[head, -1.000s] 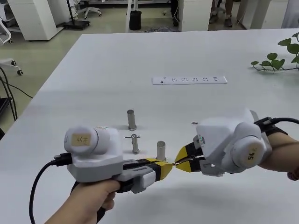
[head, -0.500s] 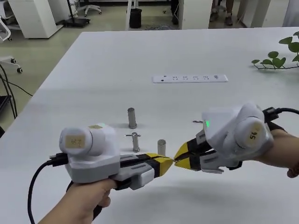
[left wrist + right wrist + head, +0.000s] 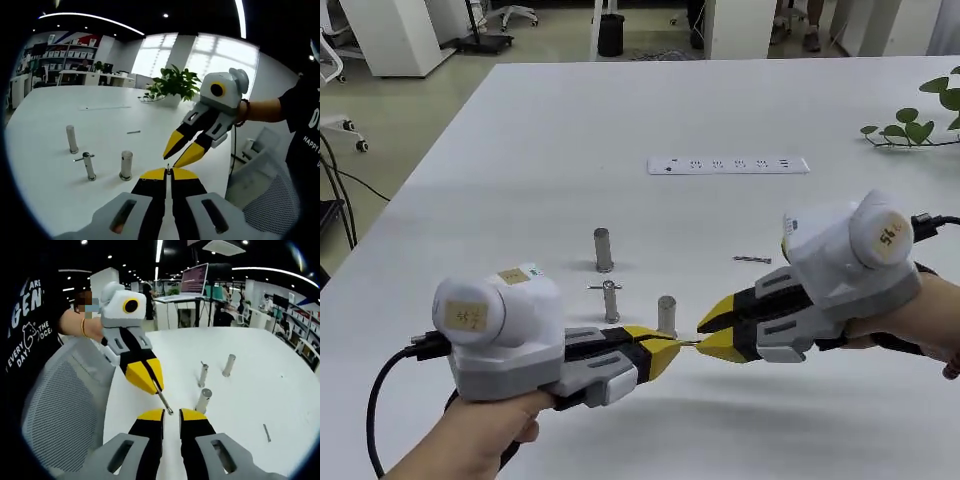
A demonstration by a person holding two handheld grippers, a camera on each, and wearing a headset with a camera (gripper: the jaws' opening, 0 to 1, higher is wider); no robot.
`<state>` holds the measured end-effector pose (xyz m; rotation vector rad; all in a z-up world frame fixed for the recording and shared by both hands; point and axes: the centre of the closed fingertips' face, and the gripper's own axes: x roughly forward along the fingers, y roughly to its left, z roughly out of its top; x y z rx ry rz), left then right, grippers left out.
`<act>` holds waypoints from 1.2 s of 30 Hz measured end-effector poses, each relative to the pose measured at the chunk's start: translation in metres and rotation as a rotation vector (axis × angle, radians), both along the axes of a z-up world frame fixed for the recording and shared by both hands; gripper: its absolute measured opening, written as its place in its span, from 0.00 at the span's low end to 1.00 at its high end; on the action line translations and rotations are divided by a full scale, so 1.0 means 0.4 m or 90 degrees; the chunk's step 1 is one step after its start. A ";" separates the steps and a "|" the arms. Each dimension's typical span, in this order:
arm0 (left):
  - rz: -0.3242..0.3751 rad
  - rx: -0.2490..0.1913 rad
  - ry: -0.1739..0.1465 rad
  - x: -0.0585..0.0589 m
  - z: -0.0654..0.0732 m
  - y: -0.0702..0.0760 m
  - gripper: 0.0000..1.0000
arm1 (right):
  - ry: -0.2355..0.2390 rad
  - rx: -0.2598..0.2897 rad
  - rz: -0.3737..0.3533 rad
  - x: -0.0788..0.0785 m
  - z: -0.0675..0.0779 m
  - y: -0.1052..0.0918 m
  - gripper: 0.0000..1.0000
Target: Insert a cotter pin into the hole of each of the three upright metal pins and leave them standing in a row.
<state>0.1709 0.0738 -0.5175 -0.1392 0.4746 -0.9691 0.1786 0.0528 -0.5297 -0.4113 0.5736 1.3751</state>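
Well, the white table bears three upright metal pins in a slanting row. The middle pin has a crosspiece through it. Just in front, the left gripper is clamped tight on a cotter pin. Its free end reaches between the narrowly parted jaws of the right gripper. A spare pin lies flat nearby. The right gripper's handwritten label is too blurred to read.

Silver metal pins and cotter pin, white table, green plant.
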 end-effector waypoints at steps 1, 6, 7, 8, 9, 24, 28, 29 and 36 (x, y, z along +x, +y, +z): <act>-0.003 0.000 -0.002 -0.003 0.001 0.002 0.00 | 0.003 0.002 -0.003 0.000 0.000 -0.001 0.07; -0.029 0.002 -0.023 -0.016 0.005 0.002 0.00 | 0.065 0.039 -0.009 -0.027 0.006 0.002 0.09; -0.036 -0.001 -0.025 -0.020 0.005 0.000 0.00 | 0.082 0.046 -0.008 -0.037 0.006 0.003 0.09; -0.041 -0.003 -0.027 -0.022 0.006 -0.001 0.00 | 0.092 0.050 -0.006 -0.043 0.006 0.004 0.09; -0.046 -0.006 -0.027 -0.026 0.008 -0.003 0.00 | 0.103 0.055 -0.003 -0.051 0.006 0.004 0.09; -0.095 -0.055 -0.007 -0.065 0.021 -0.020 0.00 | 0.142 0.075 0.016 -0.098 0.000 0.019 0.05; -0.092 -0.066 0.001 -0.066 0.023 -0.017 0.00 | 0.143 0.075 0.021 -0.099 0.001 0.023 0.01; -0.091 -0.067 0.002 -0.065 0.022 -0.016 0.00 | 0.143 0.074 0.021 -0.098 0.002 0.023 0.01; -0.097 -0.052 -0.004 -0.071 0.015 -0.018 0.00 | 0.104 0.046 0.053 -0.102 0.001 0.018 0.00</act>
